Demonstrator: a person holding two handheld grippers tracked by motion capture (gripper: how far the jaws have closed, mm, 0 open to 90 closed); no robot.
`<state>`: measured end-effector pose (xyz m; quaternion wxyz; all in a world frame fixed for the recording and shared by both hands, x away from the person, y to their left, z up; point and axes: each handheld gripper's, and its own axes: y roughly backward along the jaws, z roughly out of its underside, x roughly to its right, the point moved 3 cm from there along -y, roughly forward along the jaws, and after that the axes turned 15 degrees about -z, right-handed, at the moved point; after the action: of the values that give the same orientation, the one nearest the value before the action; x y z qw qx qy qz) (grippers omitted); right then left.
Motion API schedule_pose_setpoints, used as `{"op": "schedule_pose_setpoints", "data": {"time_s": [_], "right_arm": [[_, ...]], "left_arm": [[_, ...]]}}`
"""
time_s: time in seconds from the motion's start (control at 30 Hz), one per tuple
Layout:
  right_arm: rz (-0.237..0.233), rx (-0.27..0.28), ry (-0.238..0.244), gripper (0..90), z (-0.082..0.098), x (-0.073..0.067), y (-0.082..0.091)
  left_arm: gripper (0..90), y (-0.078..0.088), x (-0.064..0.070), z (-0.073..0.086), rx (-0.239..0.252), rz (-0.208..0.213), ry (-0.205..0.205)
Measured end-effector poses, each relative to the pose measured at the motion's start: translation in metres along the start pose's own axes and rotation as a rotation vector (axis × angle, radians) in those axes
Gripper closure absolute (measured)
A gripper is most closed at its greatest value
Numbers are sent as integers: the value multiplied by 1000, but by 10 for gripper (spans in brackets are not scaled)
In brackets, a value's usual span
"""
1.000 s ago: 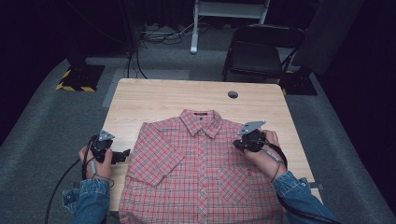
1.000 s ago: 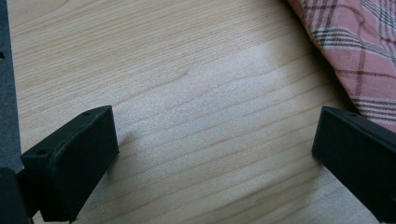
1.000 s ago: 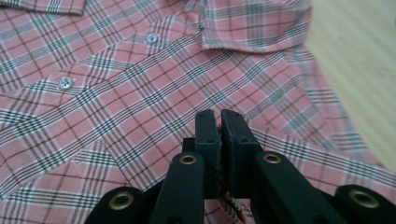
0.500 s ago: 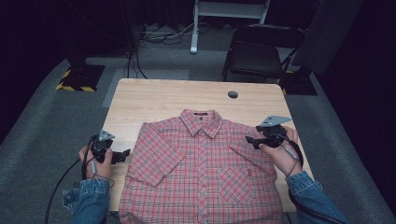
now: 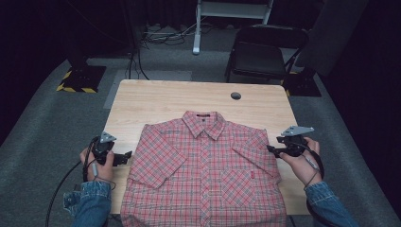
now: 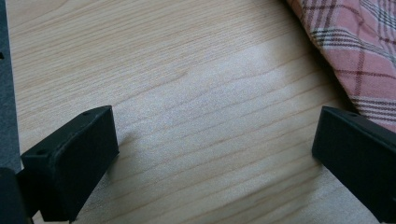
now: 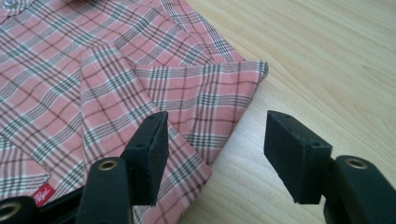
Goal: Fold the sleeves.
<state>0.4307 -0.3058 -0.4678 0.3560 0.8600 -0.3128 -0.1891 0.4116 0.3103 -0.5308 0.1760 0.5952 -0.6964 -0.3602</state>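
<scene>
Pink plaid shirt [image 5: 203, 175] lies flat, collar away from the person, and its folded sleeve [image 7: 205, 100] sits just ahead of the right gripper [image 7: 215, 140], whose jaws have just been closing but grasp nothing, while the left gripper [image 6: 210, 154] waits released beside the other sleeve.

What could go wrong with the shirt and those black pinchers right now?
1. The right gripper, whose jaws have just been closing, stands open over the folded sleeve edge of the pink plaid short-sleeved shirt; it might pinch several layers and bunch the cloth.
2. The left gripper is open over the bare light wooden table, beside the shirt; a one-sided pull could probably drag the flat shirt crooked.
</scene>
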Motion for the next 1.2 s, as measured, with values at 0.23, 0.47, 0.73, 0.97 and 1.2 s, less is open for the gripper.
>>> {"op": "schedule_pose_setpoints", "data": {"time_s": [0.23,0.47,0.73,0.97,1.2], "right_arm": [[-2,-21,-11,451,10,3,-3],[-21,-31,-34,475,22,5,-9],[-84,-66,-56,685,31,-1,-17],[-93,-52,20,866,22,-13,-6],[-106,13,96,869,9,-37,14]], "left_arm": [[3,0,0,0,2,1,-5],[3,0,0,0,3,2,-4],[3,0,0,0,3,3,-5],[3,0,0,0,3,3,-5],[3,0,0,0,3,3,-7]]}}
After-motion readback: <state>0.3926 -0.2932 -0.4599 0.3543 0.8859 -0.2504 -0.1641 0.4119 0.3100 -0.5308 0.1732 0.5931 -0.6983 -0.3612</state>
